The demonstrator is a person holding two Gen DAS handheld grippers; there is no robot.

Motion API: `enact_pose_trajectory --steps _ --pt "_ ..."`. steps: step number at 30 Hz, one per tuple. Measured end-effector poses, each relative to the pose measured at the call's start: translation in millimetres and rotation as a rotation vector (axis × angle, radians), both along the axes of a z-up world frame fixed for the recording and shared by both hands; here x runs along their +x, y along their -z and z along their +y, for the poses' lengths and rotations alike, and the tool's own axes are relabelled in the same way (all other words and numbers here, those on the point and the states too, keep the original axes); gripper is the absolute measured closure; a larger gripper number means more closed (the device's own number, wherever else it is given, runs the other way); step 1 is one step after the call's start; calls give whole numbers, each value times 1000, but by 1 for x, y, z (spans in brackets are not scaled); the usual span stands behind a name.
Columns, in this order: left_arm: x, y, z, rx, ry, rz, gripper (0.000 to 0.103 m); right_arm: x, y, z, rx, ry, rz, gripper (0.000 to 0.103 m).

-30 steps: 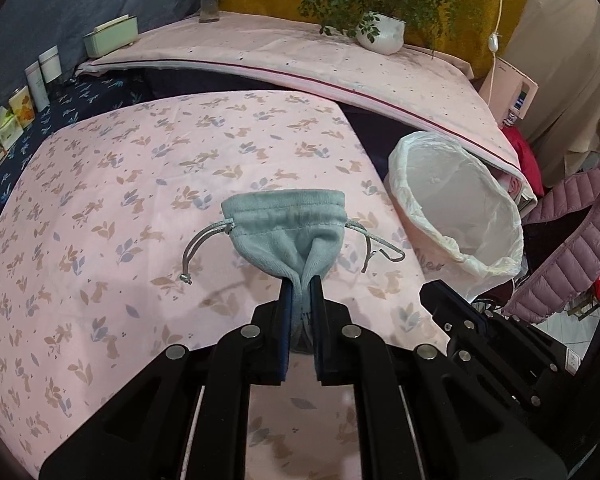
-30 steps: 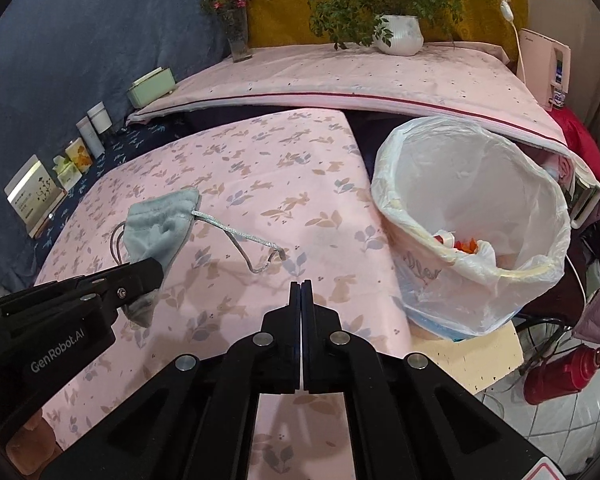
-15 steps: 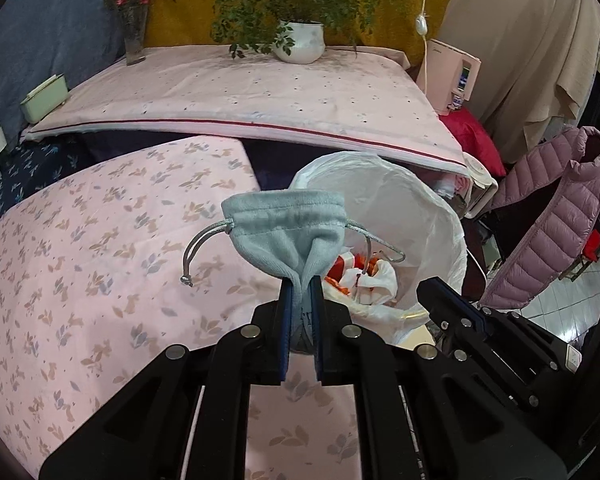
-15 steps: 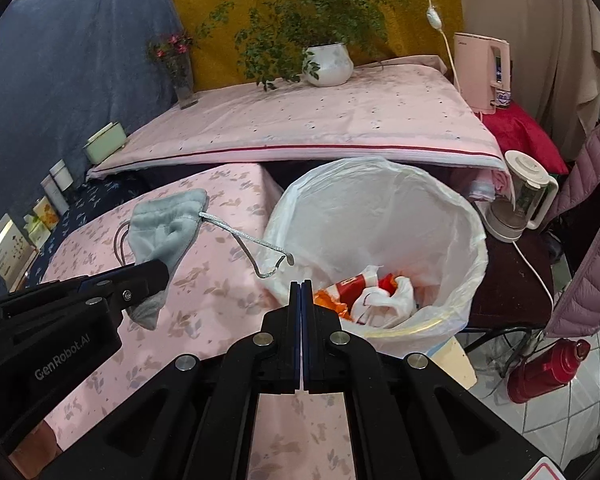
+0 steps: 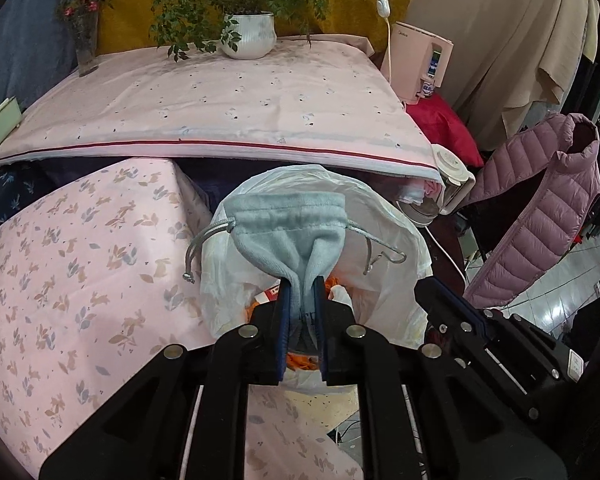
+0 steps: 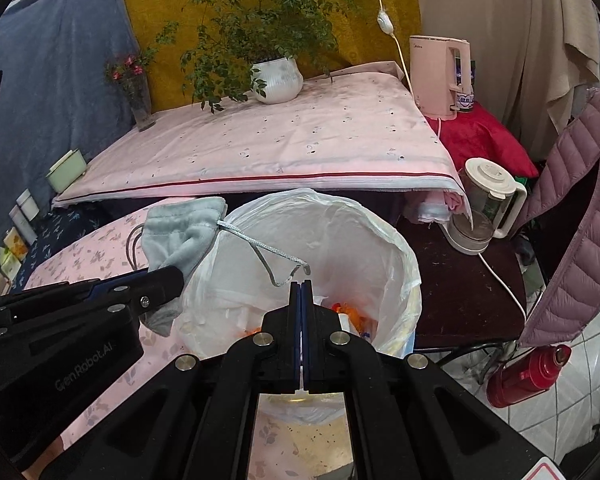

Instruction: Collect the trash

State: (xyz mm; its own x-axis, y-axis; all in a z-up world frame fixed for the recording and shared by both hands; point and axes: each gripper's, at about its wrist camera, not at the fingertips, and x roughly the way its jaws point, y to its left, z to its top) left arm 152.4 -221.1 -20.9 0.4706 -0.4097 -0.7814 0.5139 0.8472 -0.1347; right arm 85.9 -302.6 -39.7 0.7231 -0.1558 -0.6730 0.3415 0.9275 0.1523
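Two pink cloths flank the lined bin; left gripper loosening around pouch, right gripper closed.

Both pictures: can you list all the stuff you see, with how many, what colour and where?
drawstring pouch: one, pale blue-grey, between the left gripper's pads, above the bin
trash bin: one, white liner, beside the pink table, red and orange trash inside
potted plant: one, white pot, far table
flower vase: one, clear, far table's left
kettle: one, pink, right of far table
blender jug: one, white, dark side table
flask: one, red, on the floor
jacket: one, mauve, hanging right
left gripper: black, jaws just been opening, pouch between them
right gripper: black, shut, empty
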Motion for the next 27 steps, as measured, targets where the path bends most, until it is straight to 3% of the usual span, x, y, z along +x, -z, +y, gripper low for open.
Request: enact_pose_trajectory --steps 3,4,22,24,27 --pt "10 3 -5 -3 -6 9 69 5 1 -5 -4 7 4 102" --pt "12 4 -6 1 -14 2 68 6 1 -6 -3 10 4 102" --pt "19 12 27 29 -108 -12 66 21 2 -1 -26 -16 22 102" --pt "18 13 33 37 -126 -24 53 22 2 2 -30 -20 25 102" --pt "15 14 42 44 -146 -37 52 24 2 6 -33 -28 34 102"
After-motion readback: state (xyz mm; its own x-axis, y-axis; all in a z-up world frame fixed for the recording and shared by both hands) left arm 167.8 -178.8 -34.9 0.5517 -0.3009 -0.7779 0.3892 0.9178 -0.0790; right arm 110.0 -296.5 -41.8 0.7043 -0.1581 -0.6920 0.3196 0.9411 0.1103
